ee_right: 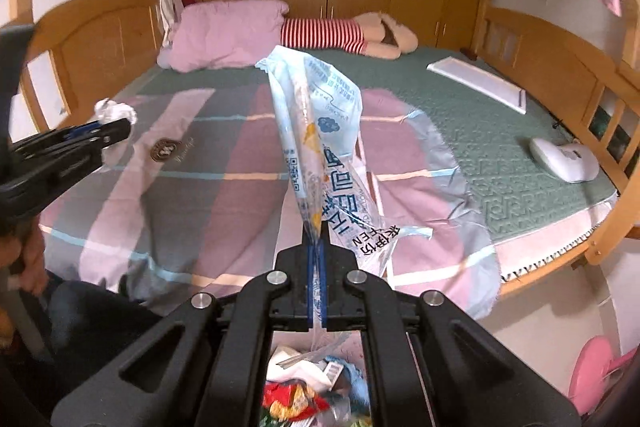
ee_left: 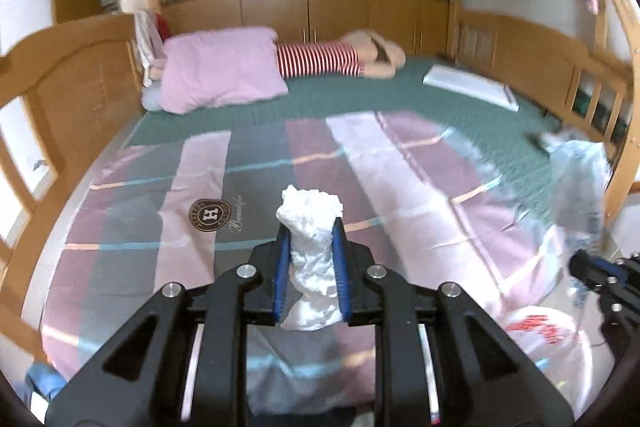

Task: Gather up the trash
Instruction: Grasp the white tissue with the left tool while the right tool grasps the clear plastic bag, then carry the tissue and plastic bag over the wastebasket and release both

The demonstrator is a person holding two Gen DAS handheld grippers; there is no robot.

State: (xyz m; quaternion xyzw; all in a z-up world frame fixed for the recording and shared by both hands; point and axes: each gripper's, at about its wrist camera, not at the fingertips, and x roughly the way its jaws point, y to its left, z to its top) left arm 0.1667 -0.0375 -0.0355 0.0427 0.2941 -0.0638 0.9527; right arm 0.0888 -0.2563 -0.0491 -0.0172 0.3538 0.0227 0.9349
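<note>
bedroom, wooden bunk frame, bed point(ee_left: 400, 99) under a striped plastic sheet point(ee_left: 224, 187); both tongs loaded.

left gripper point(ee_left: 310, 227) is clamped on a crumpled white tissue wad point(ee_left: 310, 211), held above the sheet near the bed's near edge. right gripper point(ee_right: 318, 249) is pinched tight on the rim of a clear printed plastic bag point(ee_right: 316, 115), which stands up past the fingers; wrappers point(ee_right: 296, 395) lie in the bag's lower part, below the gripper. far side: pink pillow point(ee_right: 228, 31), striped plush doll point(ee_right: 340, 35). right: white board point(ee_right: 476, 83), white device point(ee_right: 564, 159) on the green mat.
</note>
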